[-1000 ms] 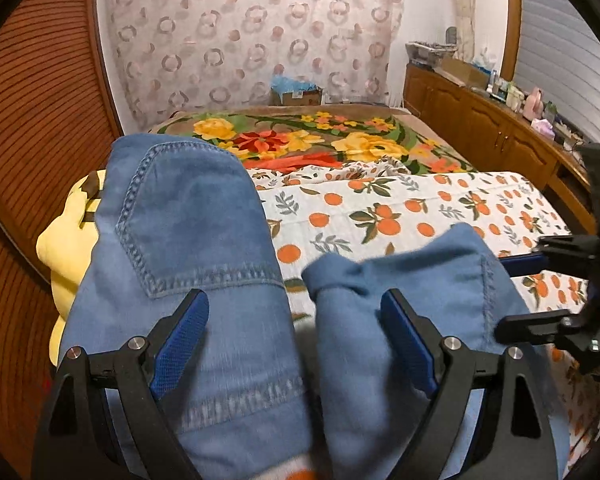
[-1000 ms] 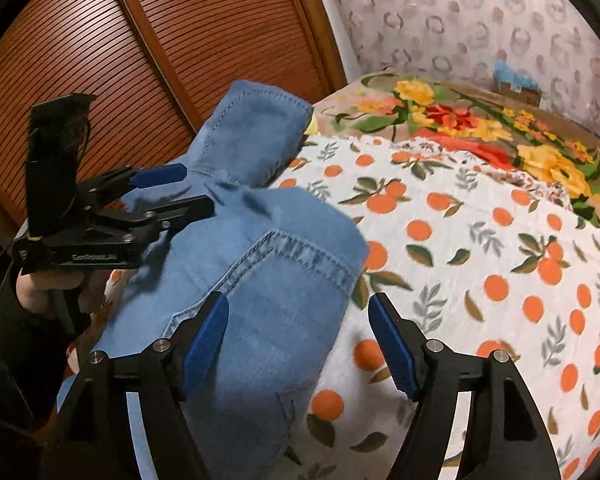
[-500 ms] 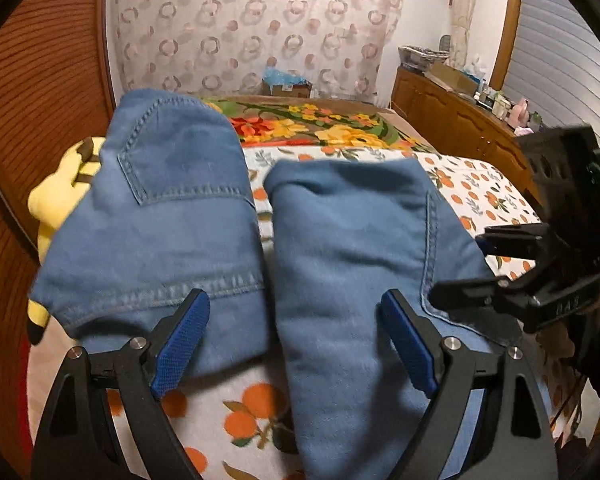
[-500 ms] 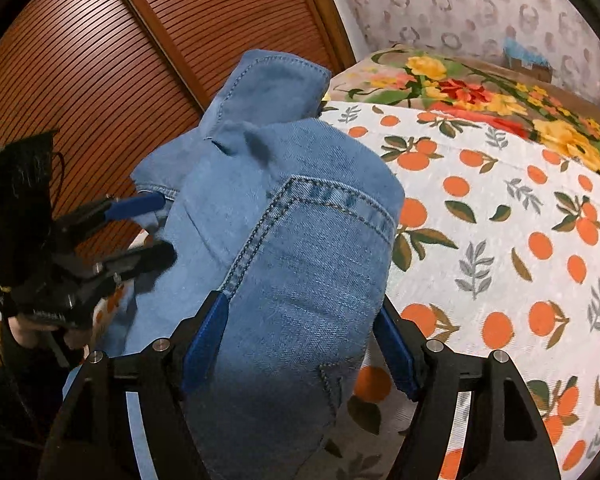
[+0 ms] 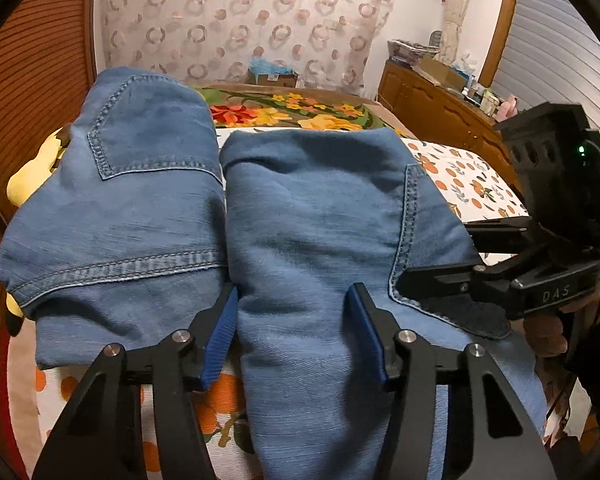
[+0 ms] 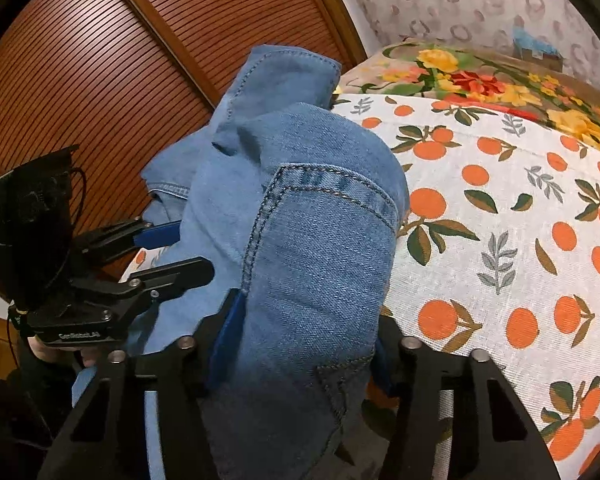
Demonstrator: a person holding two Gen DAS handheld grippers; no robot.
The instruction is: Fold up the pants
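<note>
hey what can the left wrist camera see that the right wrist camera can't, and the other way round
Only the left wrist view shows the wooden dresser with clutter on top and a yellow plush toy behind the jeans. Only the right wrist view shows the slatted wooden doors beside the bed. Both show the blue jeans, the orange-print sheet, the flowered blanket, and both grippers closed in on denim: left gripper, right gripper.

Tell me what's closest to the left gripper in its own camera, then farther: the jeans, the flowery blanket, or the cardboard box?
1. Jeans, right between the left gripper fingers.
2. Flowery blanket, farther up the bed.
3. Cardboard box, by the far curtain.
</note>
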